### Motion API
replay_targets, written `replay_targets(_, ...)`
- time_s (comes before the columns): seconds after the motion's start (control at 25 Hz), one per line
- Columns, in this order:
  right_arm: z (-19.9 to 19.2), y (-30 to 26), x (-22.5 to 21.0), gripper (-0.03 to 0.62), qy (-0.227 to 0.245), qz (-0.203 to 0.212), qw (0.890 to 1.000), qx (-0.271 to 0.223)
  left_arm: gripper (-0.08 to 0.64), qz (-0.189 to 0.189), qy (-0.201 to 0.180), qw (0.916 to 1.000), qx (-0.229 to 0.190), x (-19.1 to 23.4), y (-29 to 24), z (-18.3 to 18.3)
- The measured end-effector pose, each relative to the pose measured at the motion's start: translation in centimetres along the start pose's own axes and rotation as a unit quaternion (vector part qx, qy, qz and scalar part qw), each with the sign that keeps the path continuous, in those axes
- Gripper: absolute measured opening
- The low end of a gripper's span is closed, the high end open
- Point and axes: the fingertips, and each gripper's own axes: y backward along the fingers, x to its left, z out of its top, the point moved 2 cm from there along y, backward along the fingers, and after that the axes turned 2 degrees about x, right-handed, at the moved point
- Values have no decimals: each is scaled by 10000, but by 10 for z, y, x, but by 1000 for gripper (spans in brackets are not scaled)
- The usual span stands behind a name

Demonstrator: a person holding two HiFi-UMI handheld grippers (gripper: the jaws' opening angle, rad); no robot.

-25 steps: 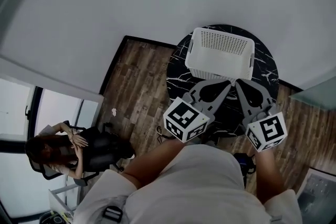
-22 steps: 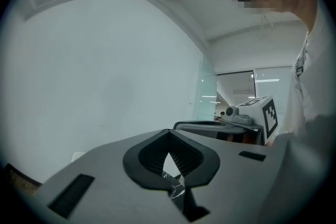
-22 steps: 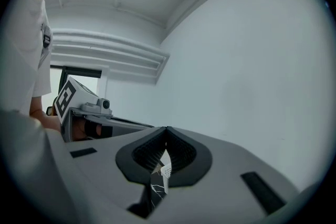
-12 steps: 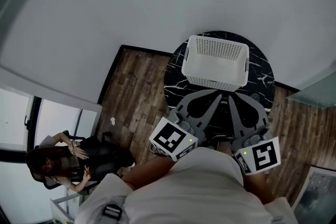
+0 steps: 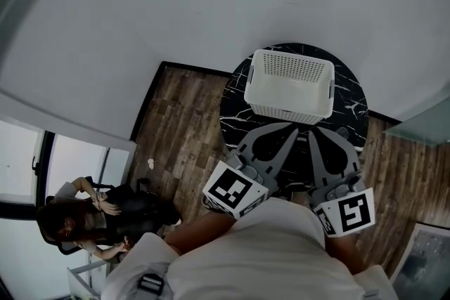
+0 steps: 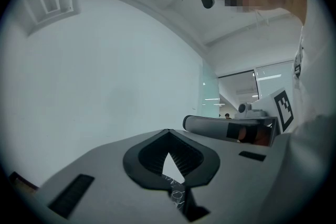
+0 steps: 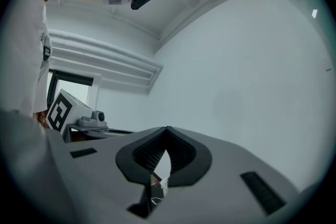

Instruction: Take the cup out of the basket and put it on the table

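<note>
The left hand-held gripper (image 5: pixel 292 128) and right hand-held gripper (image 5: pixel 313 131) are held close to the person's torso, side by side. Both point forward and tilt up toward the wall. Each has its jaws closed tip to tip on nothing. Just beyond their tips, a white basket (image 5: pixel 288 107) stands on the round black surface (image 5: pixel 235 113). The cup cannot be made out inside it.

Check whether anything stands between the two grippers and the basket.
Nothing visible does. The left gripper and right gripper hang shut just short of the basket, with only bare table between. The cup itself does not show inside the basket in the head view.
</note>
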Motion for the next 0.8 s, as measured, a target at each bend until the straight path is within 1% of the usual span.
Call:
replay_targets(0.56,5,-11,7,5,34,129,9999,-57,-2,50,128,9999,-30,13,-2,-7)
replay_targets(0.8,4,-13,9,5,74,148,9999,-49,-2,65,156,9999,-25,16,0,-3)
